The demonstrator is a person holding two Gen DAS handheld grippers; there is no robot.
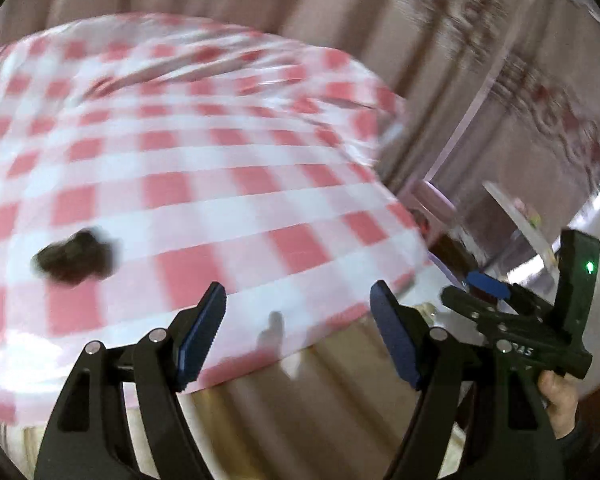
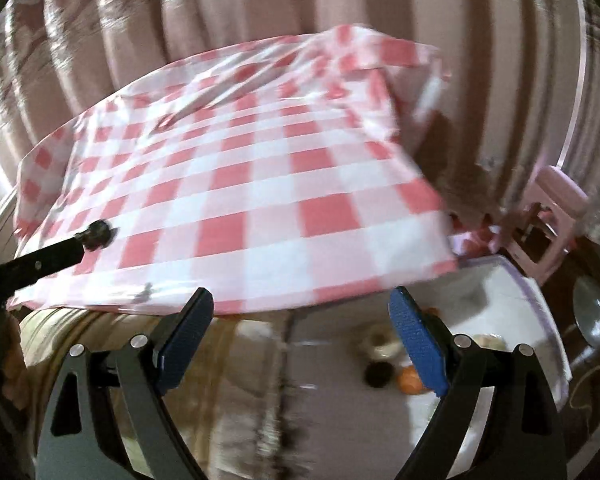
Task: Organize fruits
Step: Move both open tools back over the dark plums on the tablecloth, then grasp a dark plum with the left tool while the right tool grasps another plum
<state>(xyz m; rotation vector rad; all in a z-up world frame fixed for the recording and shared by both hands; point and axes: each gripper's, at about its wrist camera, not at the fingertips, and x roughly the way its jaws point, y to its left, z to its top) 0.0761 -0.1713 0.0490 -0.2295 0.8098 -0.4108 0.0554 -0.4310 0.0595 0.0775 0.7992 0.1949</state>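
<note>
Blurred checked cloth [image 2: 260, 184]; both tools [image 1: 298, 312] [image 2: 302, 314] gape empty.

checked tablecloth [image 2: 260, 184] on table | pink stool [image 2: 556, 216] beside | curtain [image 2: 228, 4] behind

A small round orange fruit [image 2: 410, 380] lay in a white, shallow rectangular plastic tray [image 2: 512, 292] below the table edge, just beside a dark round fruit [image 2: 378, 374]. Paler blurred pieces [image 2: 380, 342] sat just behind them. On the red-and-white checked plastic tablecloth [image 1: 228, 184] rested a dark lumpy object [image 1: 76, 256], too blurred to identify.
</note>
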